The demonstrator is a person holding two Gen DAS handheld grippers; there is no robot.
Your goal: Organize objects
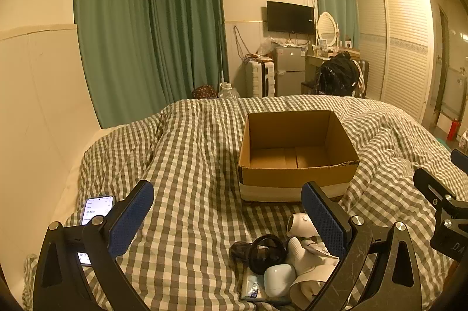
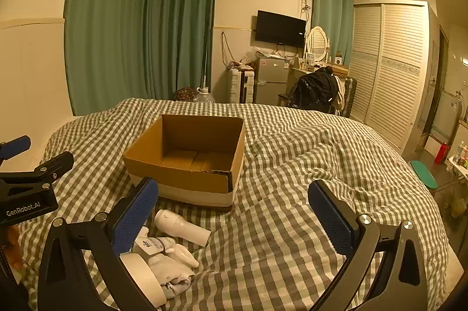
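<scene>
Cardboard box [image 1: 298, 156] sits open-topped on the checked duvet [image 1: 187, 164] of the bed, interior bare down to its brown base. Seen from the right wrist, the same box [image 2: 187, 156] lies ahead and left of centre.

Items are piled on the duvet just short of the box: white cylindrical device [image 2: 181, 226], a tube [image 2: 156, 245] lettered "BOP", white gloves [image 2: 178, 255], a tape roll [image 2: 143, 276]. Left wrist view adds a black ring-shaped item [image 1: 267, 252], a pale blue case [image 1: 279, 278] and a small packet [image 1: 251, 287].

A lit phone [image 1: 95, 208] lies by the bed's left edge.

Left claw [image 1: 228, 211]: released, jaws spread wide, nothing held. Right claw [image 2: 234, 208]: released, likewise holding nothing, hovering above the duvet.
</scene>
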